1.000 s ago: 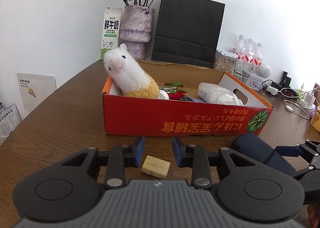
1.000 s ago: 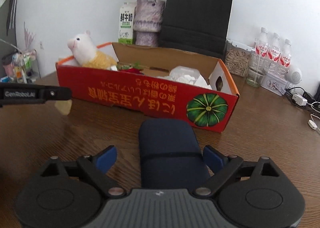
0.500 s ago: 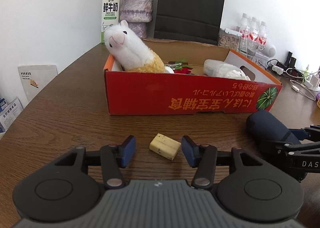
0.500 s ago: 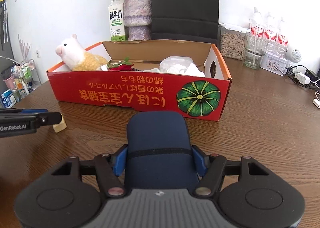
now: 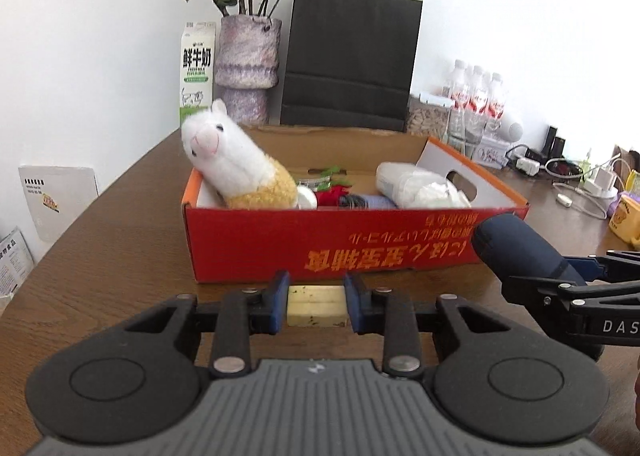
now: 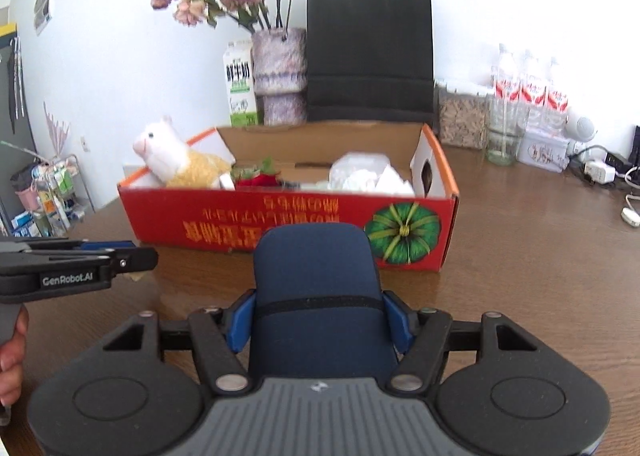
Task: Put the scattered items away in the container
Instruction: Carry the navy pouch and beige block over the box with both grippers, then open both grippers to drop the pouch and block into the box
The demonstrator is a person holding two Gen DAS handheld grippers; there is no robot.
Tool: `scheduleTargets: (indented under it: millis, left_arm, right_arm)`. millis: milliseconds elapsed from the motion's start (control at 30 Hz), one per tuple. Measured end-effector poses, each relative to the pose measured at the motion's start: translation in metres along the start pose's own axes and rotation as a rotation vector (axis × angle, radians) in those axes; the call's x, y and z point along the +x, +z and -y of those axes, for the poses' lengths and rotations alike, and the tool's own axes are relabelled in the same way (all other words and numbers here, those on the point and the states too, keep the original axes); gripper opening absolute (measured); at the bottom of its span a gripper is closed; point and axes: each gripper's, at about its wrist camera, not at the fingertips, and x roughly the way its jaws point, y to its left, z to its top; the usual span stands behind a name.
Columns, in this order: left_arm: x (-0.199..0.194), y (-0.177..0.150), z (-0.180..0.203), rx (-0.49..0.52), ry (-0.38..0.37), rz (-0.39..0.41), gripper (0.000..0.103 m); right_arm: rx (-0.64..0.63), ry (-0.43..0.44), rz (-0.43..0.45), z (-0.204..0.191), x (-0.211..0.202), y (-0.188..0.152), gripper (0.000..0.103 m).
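Pinching a yellow block between its blue fingers, the left gripper has just been closing and holds it just in front of the red box on the counter. The right gripper has its fingers clamped on both sides of a navy case, near the box's pumpkin corner. A plush, a rose and a white bundle lie inside the box.

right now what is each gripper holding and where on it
The left gripper, whose jaws have just closed, pinches the small yellow block by its two side faces. The right gripper clamps the dark blue case across its sides near the black band.
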Motion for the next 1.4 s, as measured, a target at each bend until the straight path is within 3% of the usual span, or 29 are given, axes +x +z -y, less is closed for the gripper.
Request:
scheduleTargets:
  millis: [200, 367, 567, 700, 833, 900, 933, 967, 1000, 1100, 1167, 1400]
  left_arm:
    - [0.004, 0.045, 0.015, 0.000, -0.011, 0.115, 0.030]
    - [0.035, 0.076, 0.026, -0.010, 0.005, 0.164, 0.031]
    - [0.094, 0.086, 0.018, -0.043, 0.045, 0.140, 0.031]
    - [0.120, 0.079, 0.013, -0.006, 0.060, 0.085, 0.031]
    - [0.125, 0.075, 0.008, -0.002, 0.071, 0.079, 0.031]
    - [0.122, 0.072, 0.009, 0.006, 0.086, 0.096, 0.038]
    - [0.118, 0.071, 0.010, 0.010, 0.091, 0.106, 0.056]
    - [0.114, 0.070, 0.010, 0.007, 0.119, 0.123, 0.071]
    - [0.109, 0.069, 0.010, 0.007, 0.147, 0.145, 0.079]
    - [0.090, 0.069, 0.008, -0.017, 0.140, 0.216, 0.099]
    - [0.080, 0.067, 0.006, -0.030, 0.144, 0.266, 0.103]
    - [0.058, 0.056, 0.010, -0.031, 0.126, 0.306, 0.103]
  right_arm:
    - [0.033, -0.004, 0.123, -0.002, 0.004, 0.043, 0.064]
    - [0.061, -0.027, 0.187, -0.004, 0.030, 0.083, 0.064]
    - [0.079, -0.075, 0.203, 0.001, 0.084, 0.111, 0.064]
    - [0.096, -0.081, 0.166, 0.012, 0.118, 0.107, 0.064]
    - [0.095, -0.090, 0.112, 0.015, 0.136, 0.098, 0.064]
    - [0.097, -0.085, 0.100, 0.015, 0.137, 0.095, 0.068]
    - [0.097, -0.086, 0.101, 0.015, 0.135, 0.093, 0.069]
    - [0.096, -0.091, 0.113, 0.015, 0.131, 0.092, 0.077]
    - [0.100, -0.118, 0.135, 0.015, 0.124, 0.090, 0.086]
    - [0.128, -0.123, 0.202, 0.021, 0.102, 0.086, 0.102]
    - [0.148, -0.108, 0.239, 0.025, 0.089, 0.085, 0.103]
    - [0.109, -0.093, 0.258, 0.016, 0.068, 0.071, 0.103]
